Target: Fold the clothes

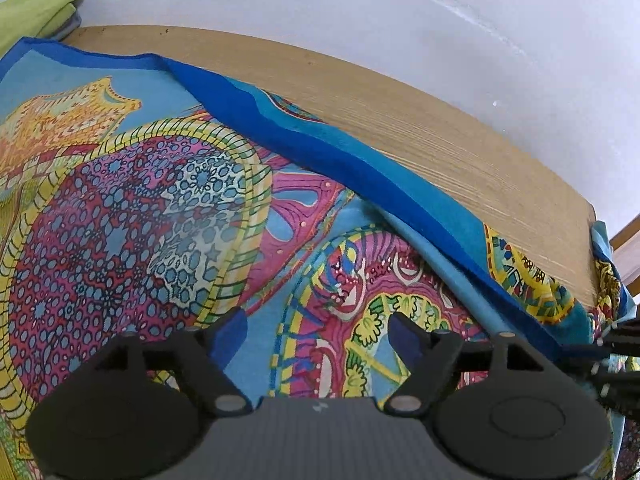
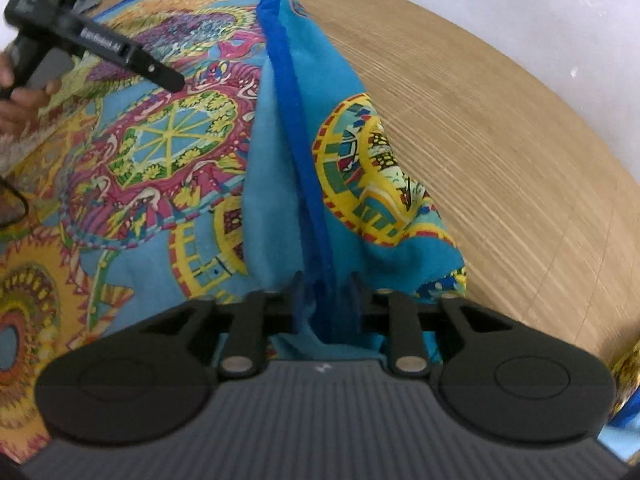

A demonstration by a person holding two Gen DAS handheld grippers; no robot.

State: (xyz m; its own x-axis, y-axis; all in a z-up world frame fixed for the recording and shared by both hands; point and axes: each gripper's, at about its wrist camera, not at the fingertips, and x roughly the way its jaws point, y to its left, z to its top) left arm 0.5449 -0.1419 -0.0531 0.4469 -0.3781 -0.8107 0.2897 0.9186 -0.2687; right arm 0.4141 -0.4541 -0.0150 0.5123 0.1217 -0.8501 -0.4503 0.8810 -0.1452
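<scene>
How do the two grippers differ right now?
The left gripper is open and holds nothing; the right gripper is shut on the scarf's blue border. The left hangs above the scarf's patterned middle; the right works at a folded edge near the table. Both are black, two-fingered.

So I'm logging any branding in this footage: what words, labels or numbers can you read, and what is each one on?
White print along the side of the left tool, seen in the right wrist view: too blurred to read.
White print on that tool's upper block: too blurred to read.
Small pale mark on each tool's ribbed body: a logo, no letters.
Patterned scarf: no text.
</scene>
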